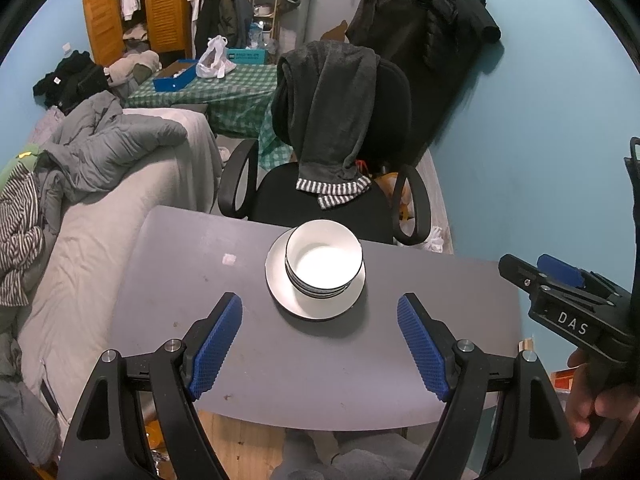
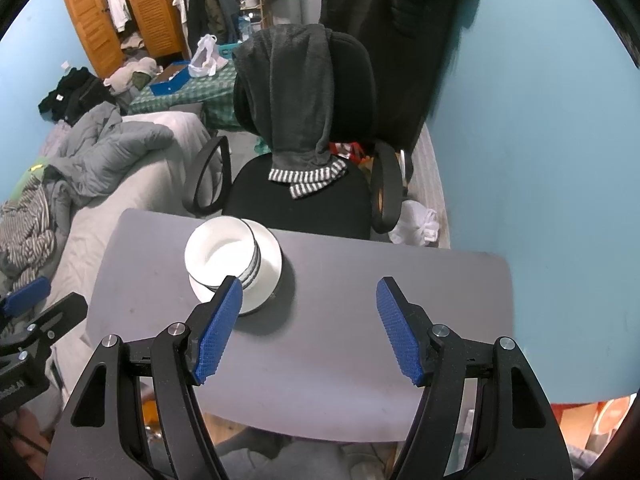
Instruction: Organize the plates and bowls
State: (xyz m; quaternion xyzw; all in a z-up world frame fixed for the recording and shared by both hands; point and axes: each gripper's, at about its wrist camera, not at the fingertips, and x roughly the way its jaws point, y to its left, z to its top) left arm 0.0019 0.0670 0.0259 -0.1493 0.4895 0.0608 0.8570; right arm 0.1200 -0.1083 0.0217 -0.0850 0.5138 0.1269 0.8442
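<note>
Blue ribbed pads (image 1: 218,344) of the left gripper (image 1: 320,346) fill the bottom of the left wrist view, jaws standing wide apart with nothing between them, above the grey table (image 1: 200,280). Beyond them, near the table's far edge, nested white bowls (image 1: 324,258) with dark rims sit on a white plate (image 1: 280,280). At the right edge of that view the right gripper (image 1: 560,280) shows from the side, a hand (image 1: 588,396) on its handle.

From the right wrist view, the right gripper (image 2: 310,326) also has its jaws well apart and empty over bare tabletop (image 2: 360,280); the bowls (image 2: 220,254) and plate (image 2: 270,264) lie ahead and to the left, partly behind its left pad (image 2: 220,326). A black office chair (image 2: 304,200) draped with a dark garment (image 2: 300,100) stands just behind the table.
</note>
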